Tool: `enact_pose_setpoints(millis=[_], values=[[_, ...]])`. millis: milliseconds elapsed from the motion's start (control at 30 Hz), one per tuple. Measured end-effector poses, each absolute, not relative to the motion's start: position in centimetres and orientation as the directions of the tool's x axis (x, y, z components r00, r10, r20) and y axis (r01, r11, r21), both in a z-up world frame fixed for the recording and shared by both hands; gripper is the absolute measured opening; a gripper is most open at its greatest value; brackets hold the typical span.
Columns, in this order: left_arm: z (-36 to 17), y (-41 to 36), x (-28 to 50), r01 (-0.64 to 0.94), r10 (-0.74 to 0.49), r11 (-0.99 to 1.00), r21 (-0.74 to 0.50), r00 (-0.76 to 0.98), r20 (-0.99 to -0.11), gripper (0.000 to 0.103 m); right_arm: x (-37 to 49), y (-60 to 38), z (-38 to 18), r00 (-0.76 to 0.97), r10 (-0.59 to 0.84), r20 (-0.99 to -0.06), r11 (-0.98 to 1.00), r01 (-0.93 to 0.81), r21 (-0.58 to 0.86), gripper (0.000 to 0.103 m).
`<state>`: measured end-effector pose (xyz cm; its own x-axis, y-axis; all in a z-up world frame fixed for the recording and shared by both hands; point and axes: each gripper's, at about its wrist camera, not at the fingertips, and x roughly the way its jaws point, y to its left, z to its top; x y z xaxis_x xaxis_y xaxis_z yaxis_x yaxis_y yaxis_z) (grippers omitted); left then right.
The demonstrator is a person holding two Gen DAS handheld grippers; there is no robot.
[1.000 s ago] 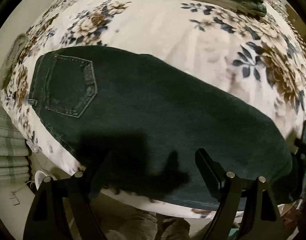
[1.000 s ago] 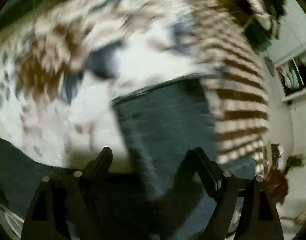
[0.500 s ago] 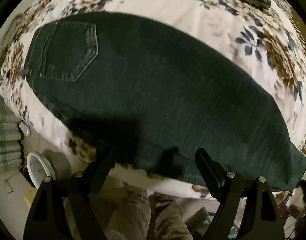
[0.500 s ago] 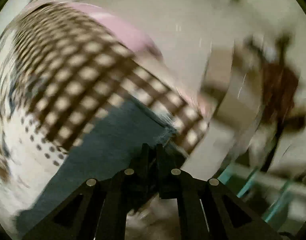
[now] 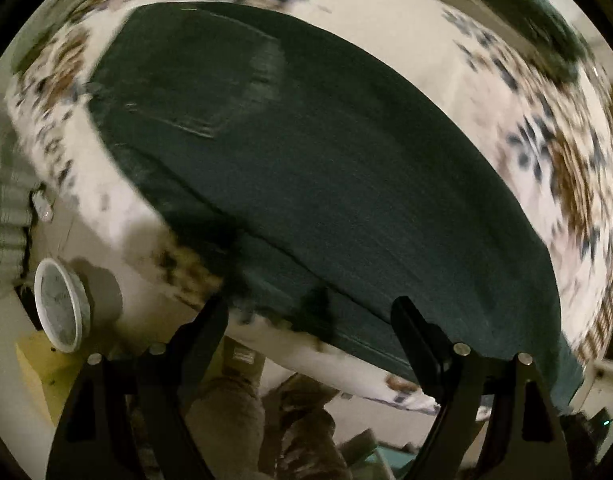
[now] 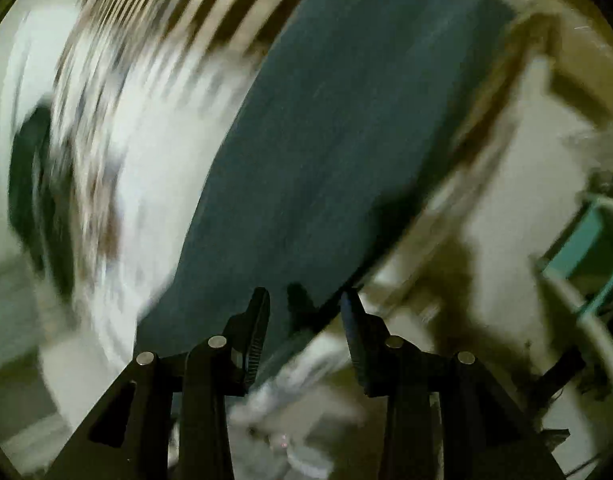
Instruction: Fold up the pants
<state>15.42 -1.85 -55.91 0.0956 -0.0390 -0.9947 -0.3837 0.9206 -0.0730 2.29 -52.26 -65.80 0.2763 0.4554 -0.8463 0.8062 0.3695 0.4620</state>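
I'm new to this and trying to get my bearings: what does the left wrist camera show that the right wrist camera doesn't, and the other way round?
Only the left wrist view shows the back pocket of the dark jeans and a round white clock low on the left. Only the right wrist view shows a teal frame at the right edge and brown stripes beside the cloth. Both show the jeans lying on the floral blanket, blurred, with each gripper's jaws apart: left gripper, right gripper.

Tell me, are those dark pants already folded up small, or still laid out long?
Still laid out long. The pants stretch flat across the floral blanket, with two layers showing along the near edge, so perhaps folded once lengthwise.
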Motion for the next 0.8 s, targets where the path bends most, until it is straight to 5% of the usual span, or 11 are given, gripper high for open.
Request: enact_pose_setpoints(millis=[200, 367, 567, 600, 633, 700, 800], values=[[-55.8, 6.8, 15.4, -0.533, -0.015, 0.842, -0.085, 0.135, -0.991, 0.083, 5.2, -39.4, -68.9, 0.242, 0.585, -0.774, 0.349, 0.786, 0.51, 0.04], [-56.8, 14.4, 16.6, -0.646, -0.111, 0.71, -0.28, 0.291, -0.95, 0.077, 7.7, -35.2, -69.5, 0.318, 0.514, -0.797, 0.346, 0.773, 0.532, 0.04], [-60.3, 18.9, 20.6, -0.675, -0.168, 0.658, -0.332, 0.298, -0.94, 0.072, 8.2, -33.1, -69.1, 0.312, 0.408, -0.858, 0.347, 0.816, 0.462, 0.04], [-60.8, 19.4, 21.0, -0.681, -0.187, 0.644, -0.348, 0.301, -0.935, 0.056, 8.3, -32.9, -68.8, 0.313, 0.391, -0.865, 0.345, 0.822, 0.454, 0.04], [-61.1, 19.8, 21.1, -0.69, -0.203, 0.626, -0.364, 0.306, -0.93, 0.052, 8.2, -32.5, -68.6, 0.308, 0.376, -0.874, 0.347, 0.828, 0.441, 0.038], [-61.1, 20.2, 21.1, -0.687, -0.224, 0.608, -0.397, 0.331, -0.916, 0.037, 7.9, -33.1, -68.4, 0.262, 0.328, -0.907, 0.354, 0.857, 0.376, 0.013], [-59.3, 19.7, 20.7, -0.629, -0.213, 0.664, -0.404, 0.359, -0.909, 0.015, 8.4, -32.5, -67.3, 0.203, 0.267, -0.942, 0.409, 0.861, 0.301, 0.003]])
